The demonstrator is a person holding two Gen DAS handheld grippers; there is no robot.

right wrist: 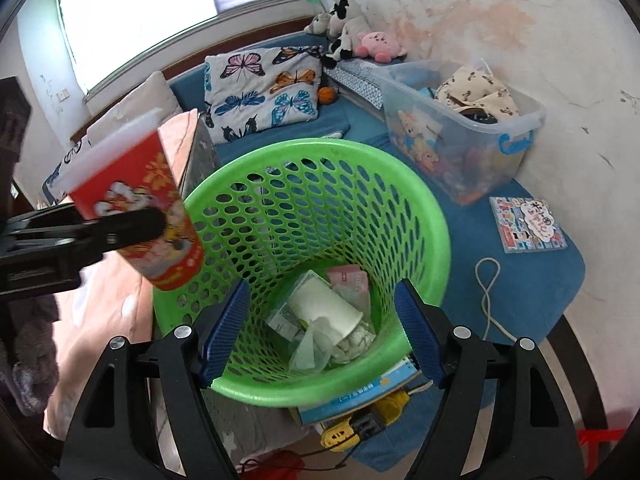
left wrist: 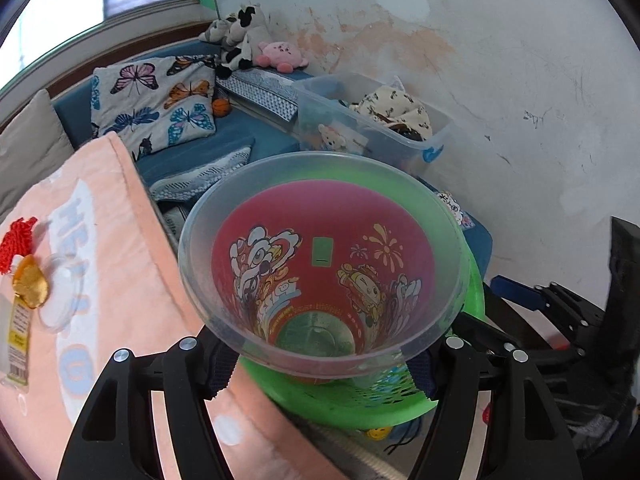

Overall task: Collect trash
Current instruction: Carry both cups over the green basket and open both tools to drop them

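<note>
Left tool (left wrist: 324,376) clamped on red printed cup (left wrist: 320,264), fingers pressed against lower cup wall on both sides; cup mouth facing left wrist camera, clear rim up front, cartoon print visible through the wall. In right wrist view same cup (right wrist: 140,208) at 9 o'clock, tilted, black finger (right wrist: 132,226) of left tool across its side, cup held in air beside and slightly above rim of green basket (right wrist: 436,216) at its 9 o'clock edge. Right tool (right wrist: 320,328) spread wide, blue pads either side of basket opening, gripping nothing. Basket perforated, upright on floor; inside at bottom: white paper cup (right wrist: 324,308) on its side, crumpled tissue (right wrist: 356,340), clear plastic wrap (right wrist: 312,348), pink packet (right wrist: 350,276) toward 12 o'clock. Pink blanket (left wrist: 120,248) at 9 o'clock of left view, carrying gold ornament with red knot (left wrist: 24,276) and clear plastic packaging. Blue mat (right wrist: 472,240) under basket toward 3 o'clock, with picture book (right wrist: 526,224) and white cord (right wrist: 486,292) lying on it. Clear storage bin (right wrist: 460,128) at 1 o'clock against wall, holding toys and cloth. Butterfly cushion (right wrist: 260,88) at 11 o'clock, plush toys (right wrist: 352,36) at 12 o'clock near window (right wrist: 136,16).
</note>
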